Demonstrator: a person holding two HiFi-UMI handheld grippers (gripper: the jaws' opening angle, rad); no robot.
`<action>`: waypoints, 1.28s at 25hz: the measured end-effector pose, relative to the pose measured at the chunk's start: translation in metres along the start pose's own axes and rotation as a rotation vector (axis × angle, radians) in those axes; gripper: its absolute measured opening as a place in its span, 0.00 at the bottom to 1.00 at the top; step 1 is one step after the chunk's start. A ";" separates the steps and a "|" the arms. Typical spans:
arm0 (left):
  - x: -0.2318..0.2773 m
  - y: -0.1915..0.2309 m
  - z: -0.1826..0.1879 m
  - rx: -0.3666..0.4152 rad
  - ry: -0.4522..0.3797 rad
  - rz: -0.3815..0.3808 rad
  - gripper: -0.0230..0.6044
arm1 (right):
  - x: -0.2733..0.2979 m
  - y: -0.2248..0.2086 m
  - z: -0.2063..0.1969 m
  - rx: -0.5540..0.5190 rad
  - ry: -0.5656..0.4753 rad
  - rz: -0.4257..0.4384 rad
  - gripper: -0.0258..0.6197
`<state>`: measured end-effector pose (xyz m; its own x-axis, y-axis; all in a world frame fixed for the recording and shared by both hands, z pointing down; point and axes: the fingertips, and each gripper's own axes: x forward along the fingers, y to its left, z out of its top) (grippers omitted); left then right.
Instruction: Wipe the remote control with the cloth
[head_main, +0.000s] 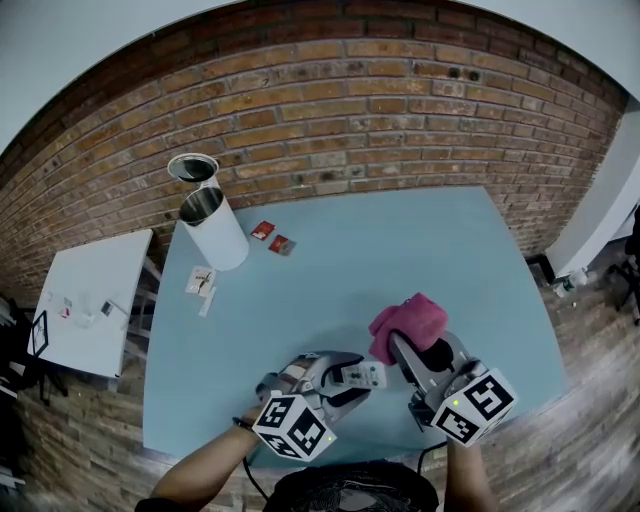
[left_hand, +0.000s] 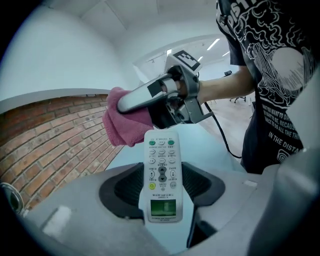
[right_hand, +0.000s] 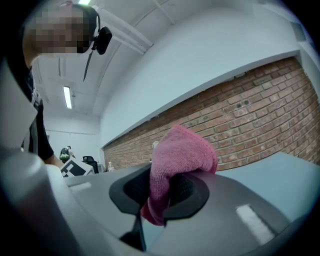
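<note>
Remote control (left_hand: 161, 175) and cloth (right_hand: 178, 159) gripped, bin (head_main: 226, 240) open

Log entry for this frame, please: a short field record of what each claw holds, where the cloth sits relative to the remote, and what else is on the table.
left side: left claw shut on remote control, buttons facing its camera
right side: right claw shut on pink cloth
cloth vs remote: cloth at the remote's far end; contact unclear
surface: blue table
other items: white bin and two red packets, near the brick wall
</note>
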<state>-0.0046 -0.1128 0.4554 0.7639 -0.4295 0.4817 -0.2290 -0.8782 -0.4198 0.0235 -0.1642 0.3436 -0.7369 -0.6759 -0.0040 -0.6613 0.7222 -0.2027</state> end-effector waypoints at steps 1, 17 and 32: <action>-0.002 -0.003 0.003 0.005 -0.010 -0.014 0.42 | 0.000 0.000 0.001 0.025 -0.010 0.021 0.13; -0.025 -0.019 0.051 -0.084 -0.187 -0.127 0.42 | 0.007 0.000 -0.014 0.311 -0.036 0.233 0.13; -0.035 0.000 0.084 -0.228 -0.335 -0.147 0.42 | 0.025 0.006 -0.056 0.577 0.020 0.357 0.13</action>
<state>0.0194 -0.0797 0.3743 0.9435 -0.2376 0.2311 -0.2023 -0.9651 -0.1662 -0.0065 -0.1681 0.3970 -0.9023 -0.4039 -0.1506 -0.2008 0.7029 -0.6823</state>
